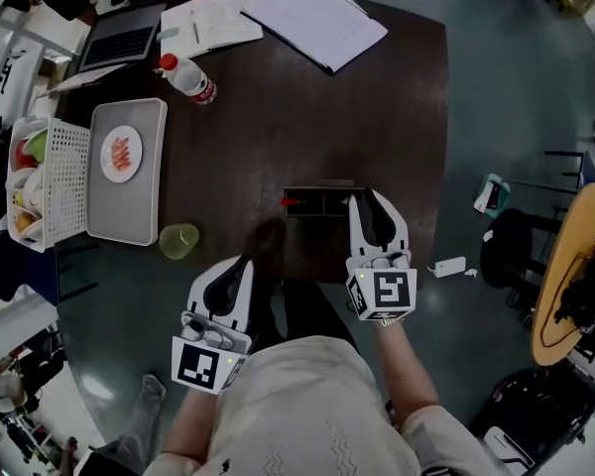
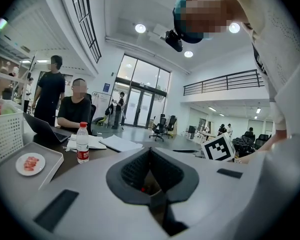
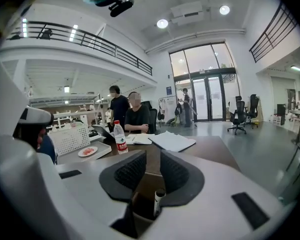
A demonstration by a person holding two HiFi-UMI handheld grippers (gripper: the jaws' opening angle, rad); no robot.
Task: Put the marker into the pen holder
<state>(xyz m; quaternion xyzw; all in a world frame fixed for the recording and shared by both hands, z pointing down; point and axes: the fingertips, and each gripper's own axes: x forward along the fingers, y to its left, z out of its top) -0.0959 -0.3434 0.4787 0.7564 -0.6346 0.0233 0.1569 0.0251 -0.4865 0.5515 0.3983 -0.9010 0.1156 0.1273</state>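
so the white marker with a black cap is standing in the black rectangular pen holder by the dark brown counter's near edge, right gripper jaws spread right above it pinching nothing, left gripper jaws pressed together further left along that edge.

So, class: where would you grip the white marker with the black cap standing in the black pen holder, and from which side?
Grip the white marker at its black cap end, coming straight down from above. It stands nearly upright with only that end clear; the black pen holder walls in its lower body, so a sideways approach looks blocked.
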